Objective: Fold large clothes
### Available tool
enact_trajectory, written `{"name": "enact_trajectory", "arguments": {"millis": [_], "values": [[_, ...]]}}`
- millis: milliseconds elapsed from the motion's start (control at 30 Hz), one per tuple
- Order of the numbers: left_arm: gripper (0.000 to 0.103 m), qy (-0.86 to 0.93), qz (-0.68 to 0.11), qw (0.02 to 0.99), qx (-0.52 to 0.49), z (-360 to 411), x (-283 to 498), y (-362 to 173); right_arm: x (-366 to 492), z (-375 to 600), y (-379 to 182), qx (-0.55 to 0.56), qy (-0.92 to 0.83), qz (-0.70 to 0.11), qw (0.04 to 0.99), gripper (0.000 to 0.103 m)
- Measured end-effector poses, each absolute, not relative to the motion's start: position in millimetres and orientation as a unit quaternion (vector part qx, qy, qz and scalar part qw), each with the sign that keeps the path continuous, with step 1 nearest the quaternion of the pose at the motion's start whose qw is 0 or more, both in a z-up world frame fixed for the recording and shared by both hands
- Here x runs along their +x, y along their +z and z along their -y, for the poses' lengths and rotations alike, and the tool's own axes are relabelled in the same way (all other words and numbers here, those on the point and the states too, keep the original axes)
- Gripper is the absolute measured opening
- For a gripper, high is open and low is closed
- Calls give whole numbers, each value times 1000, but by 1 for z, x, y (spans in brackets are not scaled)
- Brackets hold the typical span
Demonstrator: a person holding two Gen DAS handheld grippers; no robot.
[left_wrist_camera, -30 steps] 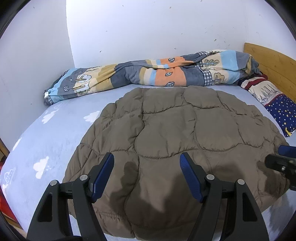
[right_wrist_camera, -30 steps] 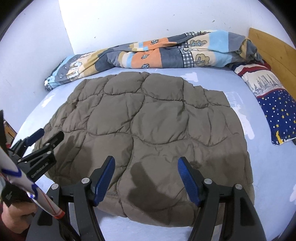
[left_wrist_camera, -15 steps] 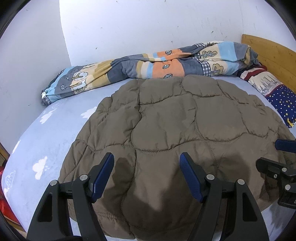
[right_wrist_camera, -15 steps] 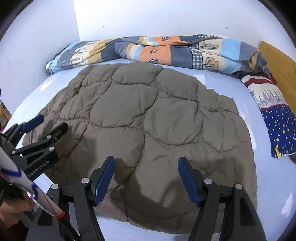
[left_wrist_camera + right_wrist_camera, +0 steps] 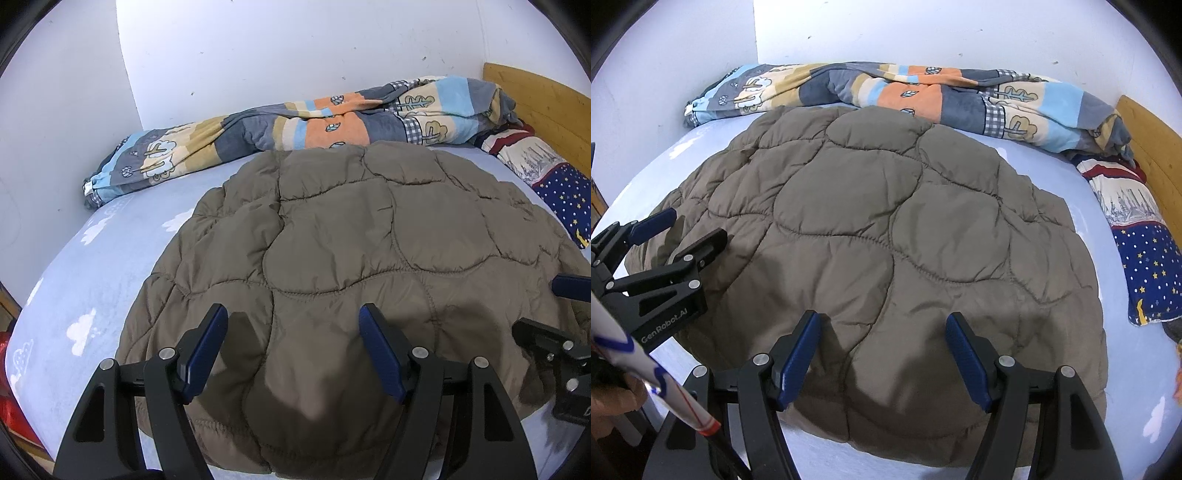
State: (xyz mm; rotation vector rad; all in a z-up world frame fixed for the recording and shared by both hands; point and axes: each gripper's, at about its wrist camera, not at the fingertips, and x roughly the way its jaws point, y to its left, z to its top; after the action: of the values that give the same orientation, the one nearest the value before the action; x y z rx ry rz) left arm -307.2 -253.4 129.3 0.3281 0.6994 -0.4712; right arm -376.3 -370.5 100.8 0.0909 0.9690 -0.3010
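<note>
Bright, even light, soft shadows (fisheye edges curved, dark).

The brown quilted coat (image 5: 871,236) is puffy cloth with a faint sheen and stitched seams, lying on a soft matt light-blue bed sheet (image 5: 92,280). The patchwork blanket (image 5: 923,96) looks fleecy, the headboard (image 5: 535,96) is smooth pale wood, and both tongs (image 5: 291,347) (image 5: 882,354) are matt black plastic with blue ribbed pads and small shiny metal rivets

"GenRobot.AI" in white on the left gripper (image 5: 694,236) body.
</note>
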Motion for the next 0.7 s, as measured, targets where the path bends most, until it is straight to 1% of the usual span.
{"name": "enact_trajectory", "arguments": {"millis": [300, 533, 700], "values": [[73, -205, -342, 906, 144, 233, -298, 133, -402, 403, 109, 80, -185, -450, 870, 75], [73, -201, -383, 894, 117, 226, -287, 120, -419, 438, 87, 152, -199, -466, 848, 76], [75, -201, -385, 892, 127, 228, -287, 113, -414, 432, 73, 140, -205, -478, 842, 80]]}}
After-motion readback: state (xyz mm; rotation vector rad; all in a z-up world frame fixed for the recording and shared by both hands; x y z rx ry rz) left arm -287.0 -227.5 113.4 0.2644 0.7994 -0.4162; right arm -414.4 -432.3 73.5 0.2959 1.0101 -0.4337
